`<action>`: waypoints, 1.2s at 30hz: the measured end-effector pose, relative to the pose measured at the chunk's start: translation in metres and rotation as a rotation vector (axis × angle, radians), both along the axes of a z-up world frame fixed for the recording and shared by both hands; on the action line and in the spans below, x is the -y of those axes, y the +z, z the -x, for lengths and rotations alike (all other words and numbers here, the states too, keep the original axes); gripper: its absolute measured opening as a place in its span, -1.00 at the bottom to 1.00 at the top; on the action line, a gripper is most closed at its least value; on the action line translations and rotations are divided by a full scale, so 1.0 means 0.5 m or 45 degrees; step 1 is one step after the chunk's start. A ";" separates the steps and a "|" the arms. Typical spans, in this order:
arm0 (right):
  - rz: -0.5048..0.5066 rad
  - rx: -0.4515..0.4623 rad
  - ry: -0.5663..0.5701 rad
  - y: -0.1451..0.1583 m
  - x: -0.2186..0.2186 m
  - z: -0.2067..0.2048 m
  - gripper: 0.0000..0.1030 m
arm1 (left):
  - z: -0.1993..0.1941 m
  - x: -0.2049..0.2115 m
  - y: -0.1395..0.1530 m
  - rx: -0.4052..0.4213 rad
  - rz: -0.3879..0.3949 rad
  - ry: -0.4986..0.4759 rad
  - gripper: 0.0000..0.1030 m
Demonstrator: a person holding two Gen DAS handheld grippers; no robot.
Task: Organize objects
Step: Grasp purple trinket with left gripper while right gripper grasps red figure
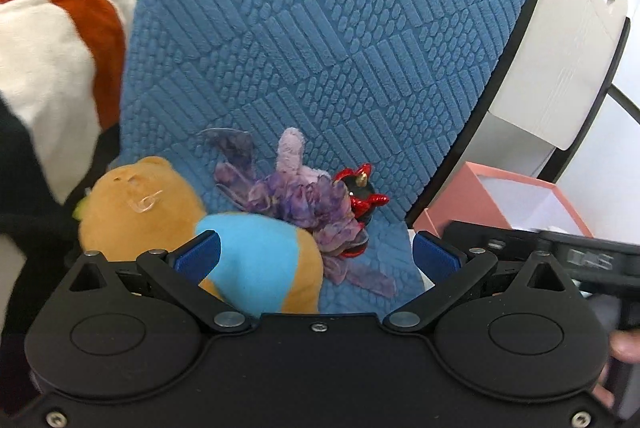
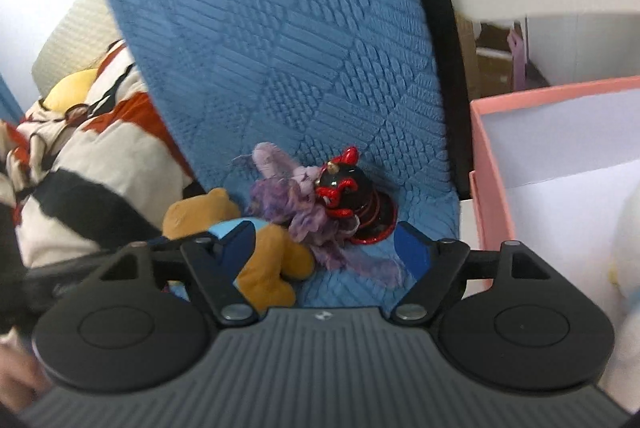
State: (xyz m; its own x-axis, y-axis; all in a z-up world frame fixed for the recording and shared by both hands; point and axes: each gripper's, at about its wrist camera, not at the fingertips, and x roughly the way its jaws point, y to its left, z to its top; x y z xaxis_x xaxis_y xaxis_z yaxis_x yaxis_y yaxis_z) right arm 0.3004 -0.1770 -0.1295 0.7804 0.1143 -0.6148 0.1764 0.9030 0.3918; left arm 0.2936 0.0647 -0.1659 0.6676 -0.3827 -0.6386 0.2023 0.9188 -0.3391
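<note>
Blue textured mat holds bear plush, purple toy; pink box beside; both jaws released.

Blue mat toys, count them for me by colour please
Orange-brown, the teddy bear in a light blue shirt: 1
Purple, the plush toy: 1
Red and black, the figurine: 1
Total: 3

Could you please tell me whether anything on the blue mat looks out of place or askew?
Yes: three toys sit bunched at the blue mat's near edge. The teddy bear lies on its side, the purple plush sprawls against it, and the red-and-black figurine leans tilted. The pink box stands beside the mat.
</note>
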 end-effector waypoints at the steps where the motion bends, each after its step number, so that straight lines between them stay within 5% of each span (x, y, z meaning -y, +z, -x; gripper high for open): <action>1: -0.021 -0.017 -0.003 -0.009 0.006 -0.016 0.45 | -0.011 0.001 -0.004 0.004 0.003 -0.005 0.98; 8: -0.141 -0.056 -0.026 -0.051 0.034 -0.097 0.43 | -0.087 0.011 -0.033 -0.031 -0.024 -0.074 0.91; 23: -0.189 -0.127 0.034 -0.110 0.046 -0.216 0.21 | -0.188 0.020 -0.091 -0.144 0.040 -0.119 0.66; 36: -0.200 -0.161 0.047 -0.133 0.059 -0.232 0.10 | -0.220 0.044 -0.126 -0.222 -0.003 -0.153 -0.06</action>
State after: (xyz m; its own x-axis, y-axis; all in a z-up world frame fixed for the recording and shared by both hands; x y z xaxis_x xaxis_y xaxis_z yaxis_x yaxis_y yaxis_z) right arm 0.4163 -0.2067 -0.1962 0.6914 0.2440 -0.6800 0.2009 0.8392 0.5054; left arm 0.4038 0.0429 -0.2290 0.4965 -0.4511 -0.7416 0.2490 0.8925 -0.3762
